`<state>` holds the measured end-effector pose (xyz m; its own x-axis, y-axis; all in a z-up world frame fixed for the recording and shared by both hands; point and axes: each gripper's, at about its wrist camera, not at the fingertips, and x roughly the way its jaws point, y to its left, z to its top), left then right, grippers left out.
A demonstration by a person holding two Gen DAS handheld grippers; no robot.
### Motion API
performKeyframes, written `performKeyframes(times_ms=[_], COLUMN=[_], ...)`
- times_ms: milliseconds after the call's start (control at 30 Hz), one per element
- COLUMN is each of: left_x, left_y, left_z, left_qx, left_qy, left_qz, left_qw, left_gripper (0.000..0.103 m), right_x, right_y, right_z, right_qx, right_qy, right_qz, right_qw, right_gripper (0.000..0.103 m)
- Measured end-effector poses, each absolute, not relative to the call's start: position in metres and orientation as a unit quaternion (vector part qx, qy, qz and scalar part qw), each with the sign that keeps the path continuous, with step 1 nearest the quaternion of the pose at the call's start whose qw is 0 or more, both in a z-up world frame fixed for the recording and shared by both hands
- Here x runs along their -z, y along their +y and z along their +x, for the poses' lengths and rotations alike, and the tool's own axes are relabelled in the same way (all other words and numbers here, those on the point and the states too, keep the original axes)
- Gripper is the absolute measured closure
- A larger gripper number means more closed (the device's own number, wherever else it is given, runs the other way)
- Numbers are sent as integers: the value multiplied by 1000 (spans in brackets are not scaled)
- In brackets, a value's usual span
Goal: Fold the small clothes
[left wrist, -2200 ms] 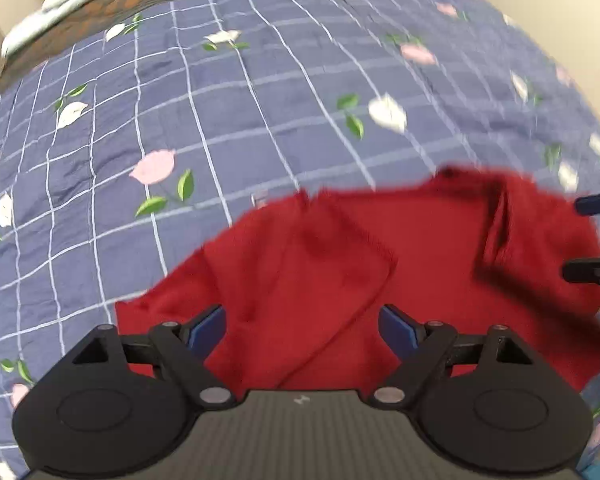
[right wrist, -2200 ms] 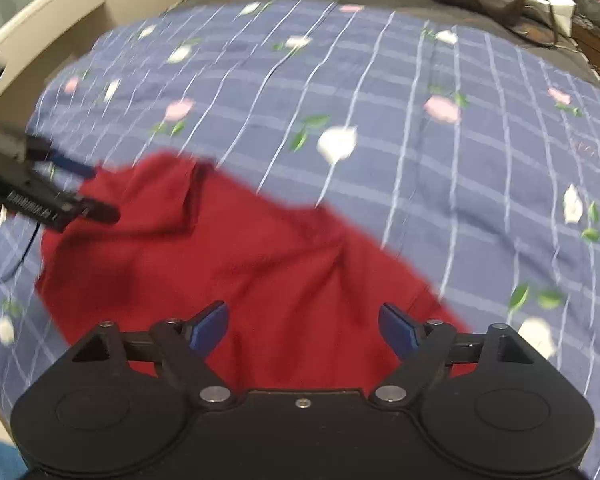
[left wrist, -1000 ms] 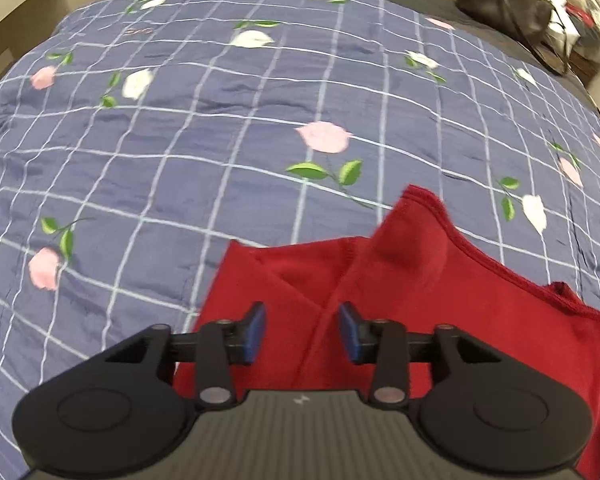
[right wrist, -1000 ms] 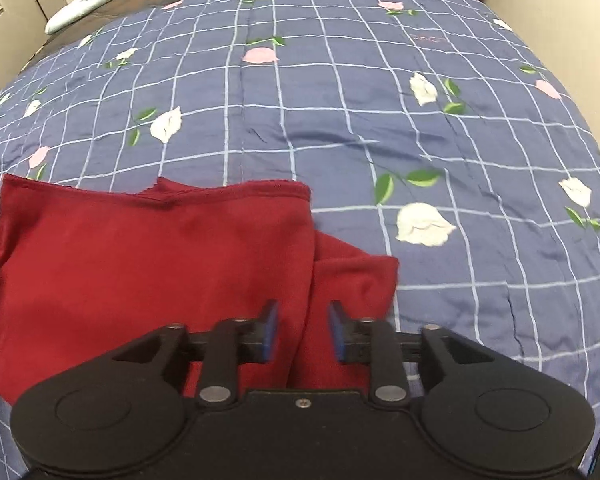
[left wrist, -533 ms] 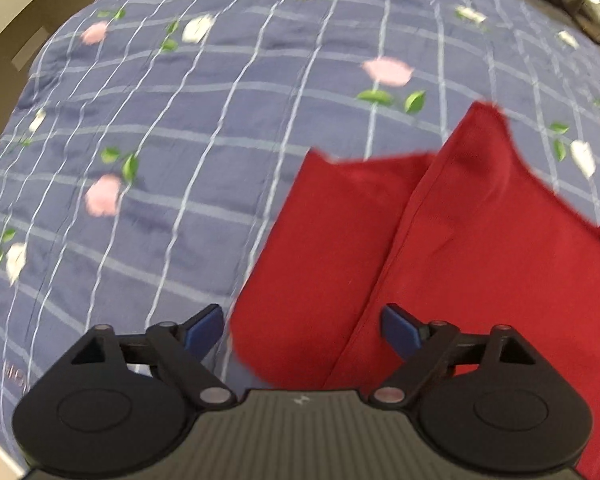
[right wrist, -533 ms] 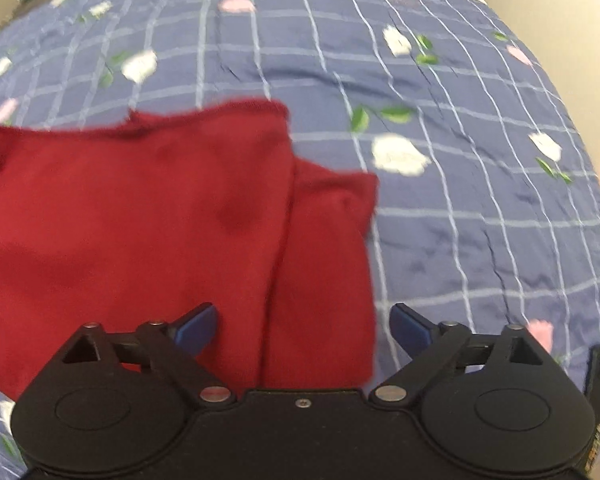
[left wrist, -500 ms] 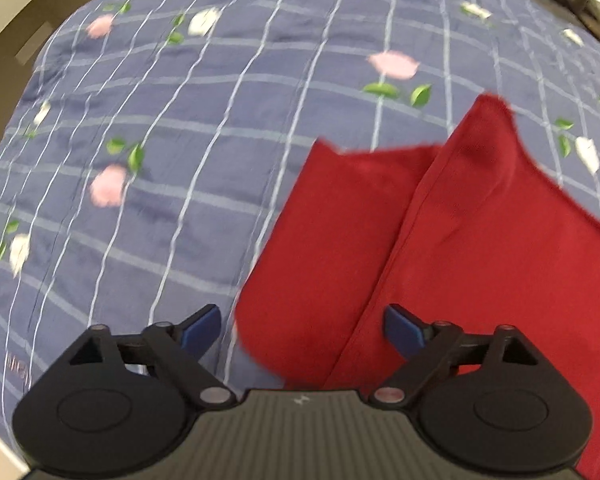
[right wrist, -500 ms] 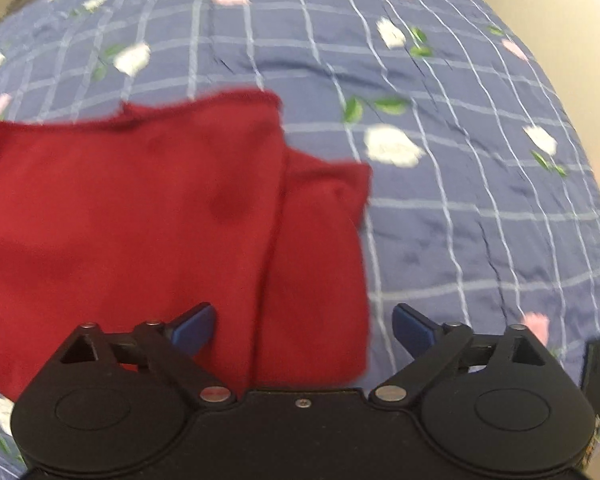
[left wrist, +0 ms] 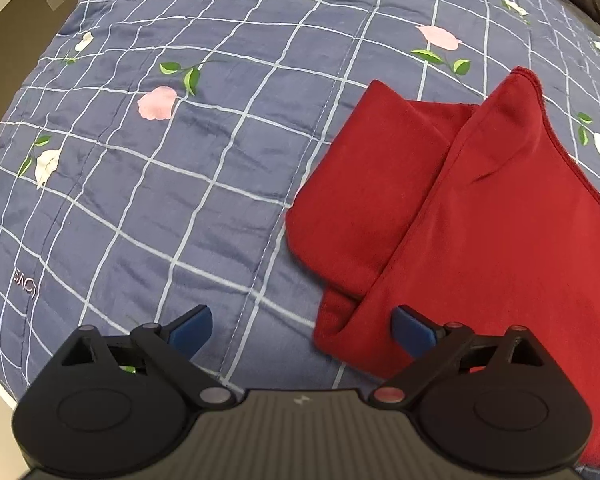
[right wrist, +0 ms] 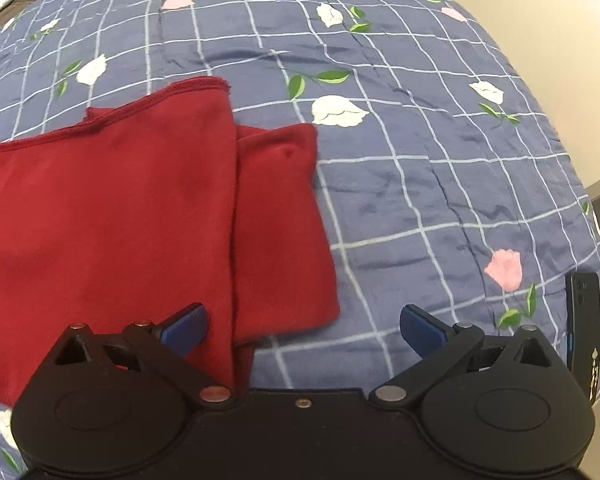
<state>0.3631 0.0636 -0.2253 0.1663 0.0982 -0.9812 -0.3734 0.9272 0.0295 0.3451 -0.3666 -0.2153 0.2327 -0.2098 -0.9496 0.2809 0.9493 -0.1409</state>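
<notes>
Red knit garment (left wrist: 480, 216) lies partly folded on a blue checked floral bedspread (left wrist: 180, 160); its sleeves stick out from under the folded body at both ends; left gripper (left wrist: 302, 324) and right gripper (right wrist: 302, 322) hover spread wide, holding nothing; a careless pinch of one layer could drag the fold apart; no containers visible; a dark phone (right wrist: 582, 312) rests at the bed's edge.

The red garment (left wrist: 480, 216) ran off the right edge of the left wrist view and off the left edge of the right wrist view (right wrist: 100, 208), so its full outline could not be seen; its near hem was hidden behind each gripper's black body. A dark object (right wrist: 582, 320) at the quilt's (right wrist: 420, 160) right border was too small to identify; faint lettering (left wrist: 26, 282) on the quilt was too small to read.
</notes>
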Motion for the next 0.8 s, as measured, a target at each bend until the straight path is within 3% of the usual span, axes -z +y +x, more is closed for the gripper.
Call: performKeyframes(times_ms=[333, 800], left_x=[238, 247], left_y=[73, 103], left_z=[342, 353], left_qx=[-107, -51], left_qy=[634, 633], left_qz=[-128, -127], left_qw=[755, 762], left_gripper=[1, 1], right_x=[201, 214], right_y=[-311, -189], right_z=[298, 302], right_qx=[137, 8], right_qy=[603, 609], right_qz=[23, -90], right_qw=[786, 788], right_gripper=[1, 1])
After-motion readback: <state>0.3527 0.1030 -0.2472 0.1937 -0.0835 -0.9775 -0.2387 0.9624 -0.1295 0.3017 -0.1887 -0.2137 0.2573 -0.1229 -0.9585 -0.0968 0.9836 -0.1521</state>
